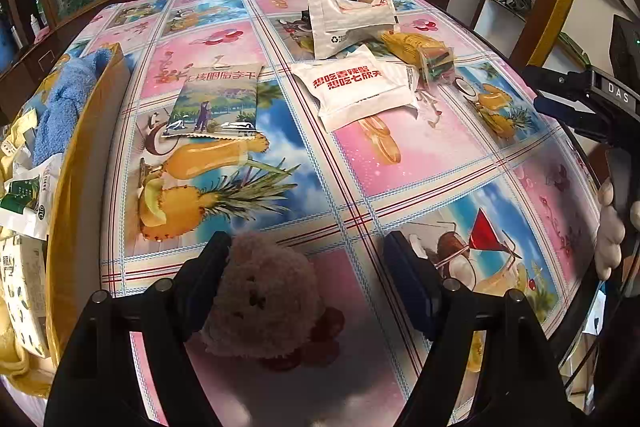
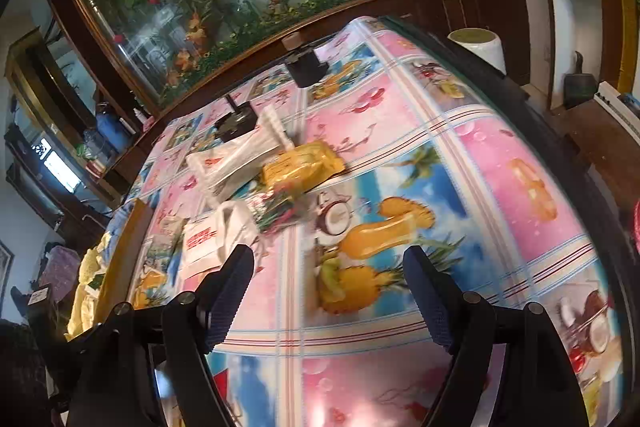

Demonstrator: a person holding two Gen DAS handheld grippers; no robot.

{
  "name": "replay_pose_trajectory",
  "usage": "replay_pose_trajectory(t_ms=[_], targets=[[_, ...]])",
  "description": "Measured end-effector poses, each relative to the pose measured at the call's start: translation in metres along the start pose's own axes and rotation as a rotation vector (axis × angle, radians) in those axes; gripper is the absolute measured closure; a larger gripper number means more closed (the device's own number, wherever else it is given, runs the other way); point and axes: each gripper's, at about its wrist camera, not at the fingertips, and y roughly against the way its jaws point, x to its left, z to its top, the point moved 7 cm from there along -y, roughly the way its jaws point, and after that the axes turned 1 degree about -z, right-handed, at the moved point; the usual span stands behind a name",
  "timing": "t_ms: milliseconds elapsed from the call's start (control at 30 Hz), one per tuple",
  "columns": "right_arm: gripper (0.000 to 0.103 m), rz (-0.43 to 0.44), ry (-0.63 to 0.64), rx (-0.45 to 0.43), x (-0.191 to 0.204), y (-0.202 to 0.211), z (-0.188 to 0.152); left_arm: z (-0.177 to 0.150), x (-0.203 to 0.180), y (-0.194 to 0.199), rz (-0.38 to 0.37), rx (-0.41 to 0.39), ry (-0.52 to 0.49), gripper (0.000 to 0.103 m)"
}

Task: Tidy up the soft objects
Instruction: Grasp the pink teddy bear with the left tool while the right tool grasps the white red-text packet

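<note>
A small pinkish plush bear (image 1: 260, 299) lies on the picture tablecloth between the fingers of my left gripper (image 1: 306, 243), close against the left finger. The jaws stand open and wide of the bear. Farther back lie a landscape-print snack packet (image 1: 216, 103), a white packet with red characters (image 1: 360, 91), a white pouch (image 1: 344, 23), a yellow packet (image 1: 412, 45) and a clear bag of coloured pieces (image 1: 438, 63). My right gripper (image 2: 329, 259) hovers open over the table with nothing in it, the white packet (image 2: 200, 243) and yellow packet (image 2: 300, 165) ahead on its left.
A cardboard box (image 1: 80, 163) at the table's left edge holds a blue towel (image 1: 64, 99) and several packets. Black devices (image 2: 306, 67) stand at the far side of the table. A gloved hand (image 1: 610, 235) holds the right gripper (image 1: 538, 89) at the right edge.
</note>
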Motion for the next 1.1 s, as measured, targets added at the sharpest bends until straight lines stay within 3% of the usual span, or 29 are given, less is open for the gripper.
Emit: replay_pose_trajectory(t_ms=[100,200,300,500,600,700,767,833,967,1000,1100], targets=[[0.023,-0.014,-0.002,0.031,-0.007,-0.008,0.009,0.001,0.000,0.001,-0.018,-0.001,0.009,0.022],[0.023,0.029,0.007,0.069,0.006,-0.022,0.012,0.001,0.002,0.001,-0.028,-0.010,0.019,0.025],[0.023,0.063,0.032,0.094,0.031,-0.036,0.012,0.001,0.003,0.005,-0.073,-0.044,0.033,0.074],[0.023,0.187,0.102,0.154,0.090,-0.054,0.003,0.001,0.016,0.007,-0.185,-0.067,0.136,0.076],[0.023,0.209,0.181,0.173,0.120,-0.064,0.000,0.002,0.020,0.006,-0.232,-0.077,0.183,0.076],[0.017,0.187,0.272,0.196,0.147,-0.083,0.000,0.003,0.023,0.005,-0.255,-0.082,0.207,0.076],[0.016,0.126,0.312,0.217,0.155,-0.104,-0.001,0.003,0.024,0.005,-0.266,-0.085,0.220,0.076],[0.016,0.129,0.337,0.249,0.166,-0.117,-0.007,0.003,0.026,0.005,-0.278,-0.087,0.234,0.076],[0.017,0.358,0.311,0.388,0.192,-0.115,-0.032,0.003,0.028,0.005,-0.290,-0.091,0.251,0.076],[0.017,0.374,0.293,0.389,0.192,-0.112,-0.032,0.003,0.028,0.004,-0.292,-0.091,0.252,0.076],[0.016,0.300,0.327,0.333,0.188,-0.108,-0.025,0.003,0.029,0.004,-0.297,-0.093,0.258,0.076]])
